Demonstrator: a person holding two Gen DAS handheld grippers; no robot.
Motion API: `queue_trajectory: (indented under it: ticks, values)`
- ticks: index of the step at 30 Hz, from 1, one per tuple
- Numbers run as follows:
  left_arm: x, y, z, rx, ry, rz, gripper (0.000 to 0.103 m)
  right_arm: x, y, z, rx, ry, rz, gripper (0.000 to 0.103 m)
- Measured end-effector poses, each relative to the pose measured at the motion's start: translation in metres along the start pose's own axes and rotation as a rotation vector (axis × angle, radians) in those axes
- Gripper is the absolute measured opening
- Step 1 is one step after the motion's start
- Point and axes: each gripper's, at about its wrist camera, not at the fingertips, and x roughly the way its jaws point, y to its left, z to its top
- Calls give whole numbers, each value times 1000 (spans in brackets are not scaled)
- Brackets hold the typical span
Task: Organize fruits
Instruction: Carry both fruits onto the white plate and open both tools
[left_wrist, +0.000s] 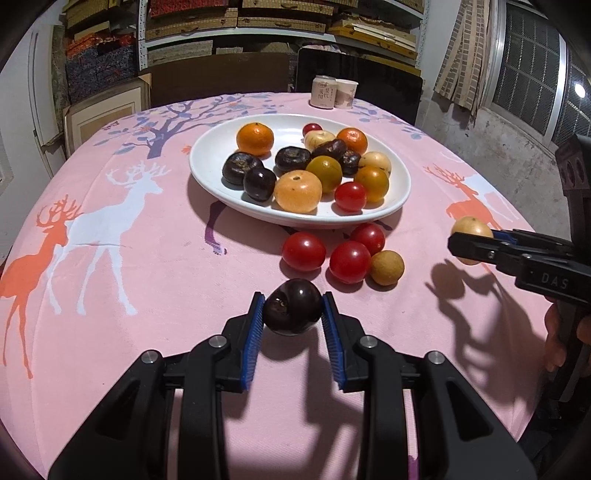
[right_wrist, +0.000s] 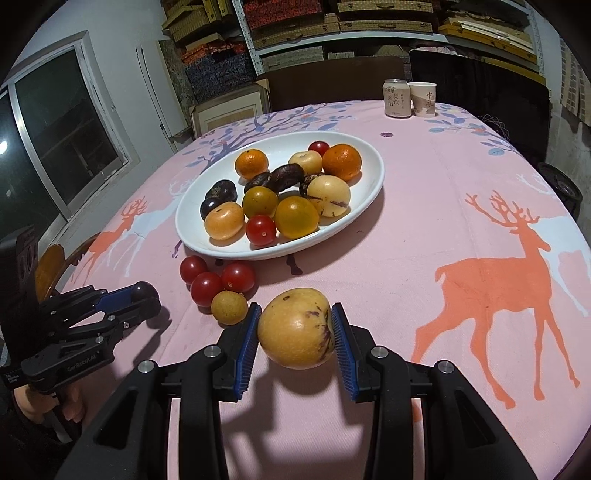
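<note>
On a pink deer-print tabletop before stacked shelves, the left gripper pinches a dark purple fruit and the right gripper clamps a yellow streaked fruit, stem end facing right, near a white plate heaped with mixed fruits.

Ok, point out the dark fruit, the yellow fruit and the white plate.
dark fruit (left_wrist: 291, 312), left wrist view, glossy front.
yellow fruit (right_wrist: 295, 328), right wrist view, middle of skin.
white plate (right_wrist: 236, 251), right wrist view, near rim.
</note>
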Motion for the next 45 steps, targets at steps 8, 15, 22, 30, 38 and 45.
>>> queue_trajectory:
  ticks: [8, 15, 22, 30, 38, 45]
  values:
    - [-21, 0, 20, 22, -55, 19, 31, -22, -3, 11, -19, -46, 16, 39]
    - [-31, -1, 52, 62, -104, 51, 31, -39, 1, 44, -65, -92, 18, 39]
    - [-16, -2, 87, 78, -126, 82, 31, -38, 8, 91, -111, -123, 29, 39]
    - [36, 15, 128, 29, -104, 84, 31, 9, 10, 146, -106, -83, 62, 39]
    - [85, 26, 152, 11, -51, 88, 31, 85, 6, 177, -86, 11, 58, 39]
    - [115, 35, 154, -11, -6, 108, 36, 119, 9, 181, -101, 38, 40, 39]
